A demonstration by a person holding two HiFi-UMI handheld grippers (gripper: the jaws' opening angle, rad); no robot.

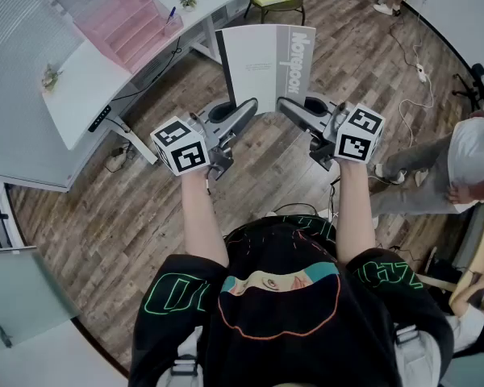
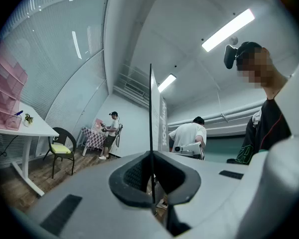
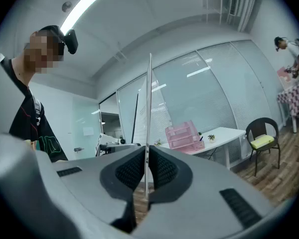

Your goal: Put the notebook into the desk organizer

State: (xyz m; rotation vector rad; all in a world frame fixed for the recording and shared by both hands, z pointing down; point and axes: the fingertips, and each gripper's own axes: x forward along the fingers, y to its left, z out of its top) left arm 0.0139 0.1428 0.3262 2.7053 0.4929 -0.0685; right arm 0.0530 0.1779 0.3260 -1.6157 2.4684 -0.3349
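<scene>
**Ana:** How far along was the job?

**Ben:** Hardly begun, by the look of it. The white desk stood well off to the upper left. The pink desk organizer on it held no notebook, as far as could be seen. The notebook hung upright over the wooden floor, well apart from the organizer.

**Ana:** And what had hold of it?

**Ben:** Both claws. The left claw was pinched tight on its lower left edge and the right claw on its lower right. Each gripper view showed the pads pressed on the thin edge. The carry to the desk and the slotting in were both left to do.

**Ana:** Was there any print to read?

**Ben:** "Notebook" ran down the grey strip on the cover's right side. The finer lines on the white part were too small to make out.
</scene>
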